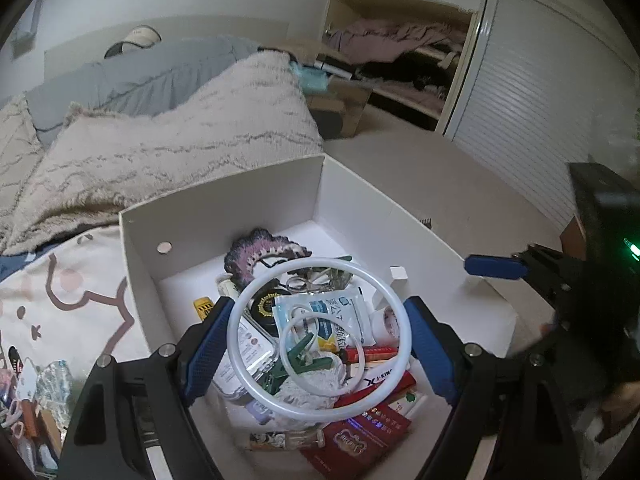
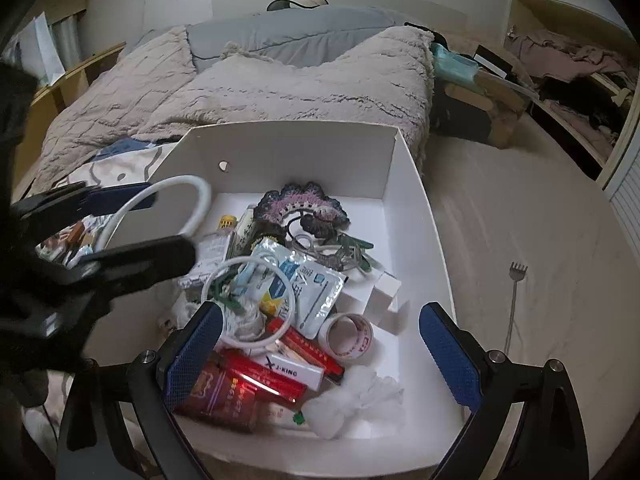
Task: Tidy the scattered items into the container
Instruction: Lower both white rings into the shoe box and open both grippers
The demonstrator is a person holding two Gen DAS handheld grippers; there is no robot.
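My left gripper (image 1: 320,320) is shut on a large white plastic ring (image 1: 324,263), with its blue pads pressing the ring's left and right sides. It holds the ring over the open white cardboard box (image 1: 240,208). The right wrist view shows the same ring (image 2: 202,200) over the box's left wall (image 2: 300,152), with the left gripper (image 2: 160,224) around it. My right gripper (image 2: 320,312) hangs open above the box's near end, holding nothing. Inside lie a smaller white ring (image 2: 294,300), a crocheted purple piece (image 2: 304,204), a mask packet (image 2: 316,284), red boxes (image 2: 256,376) and a tape roll (image 2: 350,336).
The box sits at the edge of a bed with a beige fuzzy blanket (image 1: 180,148). Several small loose items (image 1: 28,396) lie on the printed sheet left of the box. A back scratcher (image 2: 516,280) lies on the pale floor to the right. An open wardrobe (image 1: 400,52) stands behind.
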